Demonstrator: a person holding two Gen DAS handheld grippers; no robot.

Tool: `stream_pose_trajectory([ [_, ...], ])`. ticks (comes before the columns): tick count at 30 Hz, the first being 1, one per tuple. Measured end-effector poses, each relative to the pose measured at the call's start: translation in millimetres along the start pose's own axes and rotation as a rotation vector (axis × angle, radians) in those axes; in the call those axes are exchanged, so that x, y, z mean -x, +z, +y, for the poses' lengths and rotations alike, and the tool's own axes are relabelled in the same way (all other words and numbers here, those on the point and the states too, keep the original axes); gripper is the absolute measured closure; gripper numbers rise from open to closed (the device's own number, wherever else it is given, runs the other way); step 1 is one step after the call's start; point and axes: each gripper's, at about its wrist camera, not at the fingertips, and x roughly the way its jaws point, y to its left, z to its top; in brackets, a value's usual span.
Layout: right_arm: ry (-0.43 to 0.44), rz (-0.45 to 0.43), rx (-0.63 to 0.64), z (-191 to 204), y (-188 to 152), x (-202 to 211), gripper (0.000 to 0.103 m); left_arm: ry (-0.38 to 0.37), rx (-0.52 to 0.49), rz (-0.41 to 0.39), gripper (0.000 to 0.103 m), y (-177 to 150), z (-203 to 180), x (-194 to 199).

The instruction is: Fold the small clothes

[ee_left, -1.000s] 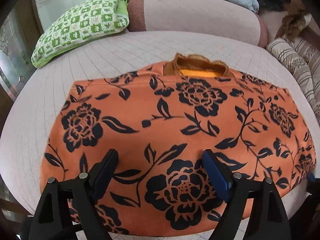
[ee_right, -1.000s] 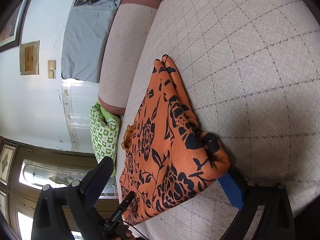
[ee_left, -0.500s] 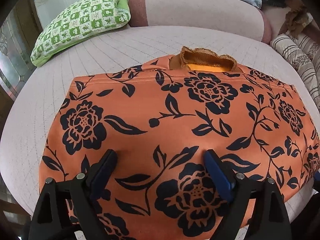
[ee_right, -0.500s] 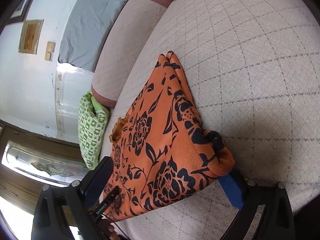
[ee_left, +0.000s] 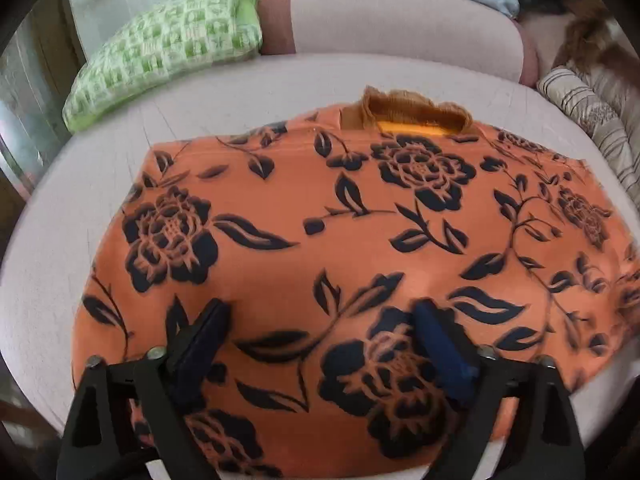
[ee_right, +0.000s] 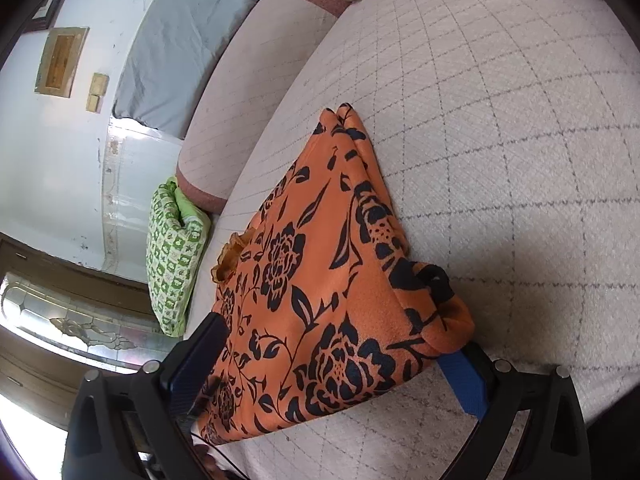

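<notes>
The folded garment [ee_left: 360, 248] is spread on the bed [ee_left: 52, 264], under and ahead of the left gripper [ee_left: 320, 320], whose jaws have just been opening and are held apart, gripping nothing. The right gripper [ee_right: 340, 360] is seen with its jaws wide apart around the garment's corner, not clamped.

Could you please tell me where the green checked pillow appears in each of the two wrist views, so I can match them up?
Left wrist view: the green checked pillow lies at the upper left, behind the orange floral garment.
Right wrist view: the pillow stands at the left of the middle, left of the garment.
Shared landmark: the garment's ruffled brown collar, on the side facing the pillow.
</notes>
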Motion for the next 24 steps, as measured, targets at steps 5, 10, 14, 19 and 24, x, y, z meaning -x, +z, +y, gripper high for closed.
stream_pose_trajectory([
  [5, -0.026, -0.024, 0.028, 9, 5, 2, 0.004, -0.026, 0.086, -0.038, 0.008, 10, 17, 23],
  [10, -0.111, 0.009, 0.056, 8, 5, -15, 0.026, -0.010, 0.076, -0.052, 0.008, 4, 26, 21],
  [14, -0.165, 0.039, 0.108, 14, 10, -27, 0.068, -0.008, 0.022, -0.009, 0.005, -8, 21, -7],
  [19, -0.196, 0.017, 0.288, 78, 7, -23, 0.087, -0.095, 0.076, 0.008, 0.012, -1, 38, -5],
  [24, -0.120, -0.029, 0.601, 207, -37, -13, 0.090, -0.070, 0.357, -0.256, 0.025, -10, 111, 81],
])
